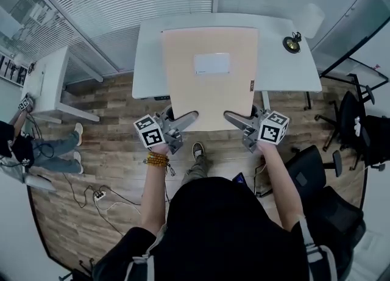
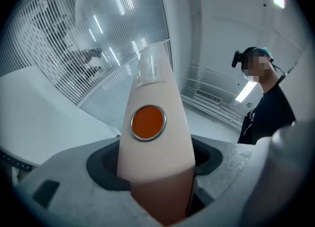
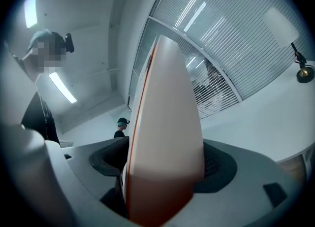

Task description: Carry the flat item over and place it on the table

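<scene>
You hold the flat beige board [image 1: 210,72] over the white table [image 1: 286,69], with a gripper clamped at each end of its near edge.

The board lies level across the middle of the table, and its near edge juts out past the table's near edge toward you; whether it rests on the top cannot be told. A white label [image 1: 212,63] sits at its centre, and the left gripper view shows an orange disc [image 2: 148,122] on it. Your left gripper [image 1: 183,120] grips the near left part and your right gripper [image 1: 239,120] the near right part, the board filling each pair of jaws. A small black and brass object [image 1: 292,44] stands toward the table's far right corner. A black office chair [image 1: 317,170] stands off its near right corner.
</scene>
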A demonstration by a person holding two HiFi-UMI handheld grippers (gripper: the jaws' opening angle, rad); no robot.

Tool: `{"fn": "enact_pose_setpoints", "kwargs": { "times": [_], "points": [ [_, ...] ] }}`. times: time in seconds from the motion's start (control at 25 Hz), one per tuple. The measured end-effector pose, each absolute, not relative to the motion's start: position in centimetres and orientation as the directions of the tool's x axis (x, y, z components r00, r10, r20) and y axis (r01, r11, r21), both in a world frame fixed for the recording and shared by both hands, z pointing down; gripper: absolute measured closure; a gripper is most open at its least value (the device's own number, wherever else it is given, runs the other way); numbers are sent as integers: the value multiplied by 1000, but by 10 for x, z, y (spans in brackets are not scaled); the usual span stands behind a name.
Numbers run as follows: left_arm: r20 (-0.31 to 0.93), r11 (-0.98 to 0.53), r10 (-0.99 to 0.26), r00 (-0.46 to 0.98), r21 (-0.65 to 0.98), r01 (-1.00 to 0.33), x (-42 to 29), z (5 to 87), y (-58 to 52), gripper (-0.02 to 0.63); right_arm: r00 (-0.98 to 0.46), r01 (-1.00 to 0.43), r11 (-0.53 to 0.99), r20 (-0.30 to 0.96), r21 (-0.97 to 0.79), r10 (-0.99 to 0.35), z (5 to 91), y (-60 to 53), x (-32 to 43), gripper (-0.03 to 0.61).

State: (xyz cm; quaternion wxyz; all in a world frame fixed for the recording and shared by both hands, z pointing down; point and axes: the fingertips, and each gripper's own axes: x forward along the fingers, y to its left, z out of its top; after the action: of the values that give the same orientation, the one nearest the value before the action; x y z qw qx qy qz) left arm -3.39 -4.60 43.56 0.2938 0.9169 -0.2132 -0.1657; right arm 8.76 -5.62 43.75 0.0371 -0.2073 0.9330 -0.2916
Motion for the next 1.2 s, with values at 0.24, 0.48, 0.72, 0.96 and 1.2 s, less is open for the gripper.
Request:
{"fn": "enact_pose_setpoints", "kwargs": {
  "times": [0.24, 0.48, 0.72, 0.96, 1.2],
  "points": [
    [-193, -729, -492, 849, 624, -281, -58, 438, -89, 291, -897, -397, 722, 73, -567, -436, 438, -96, 66, 206],
    [-213, -737, -482, 850, 623, -262, -78, 444, -119, 290, -885, -421, 706, 90, -569, -456, 442, -125, 47, 206],
    [-199, -718, -477, 856, 650, -248, -83, 457, -135, 290, -886, -419, 687, 102, -594, -452, 455, -140, 41, 204],
    [-180, -706, -485, 856, 658, -262, -80, 470, -163, 290, -892, -406, 685, 100, -604, -440, 467, -170, 45, 204],
    [-149, -689, -488, 860, 670, -275, -71, 483, -192, 290, -893, -396, 677, 90, -620, -440, 482, -198, 53, 204]
  ]
}}
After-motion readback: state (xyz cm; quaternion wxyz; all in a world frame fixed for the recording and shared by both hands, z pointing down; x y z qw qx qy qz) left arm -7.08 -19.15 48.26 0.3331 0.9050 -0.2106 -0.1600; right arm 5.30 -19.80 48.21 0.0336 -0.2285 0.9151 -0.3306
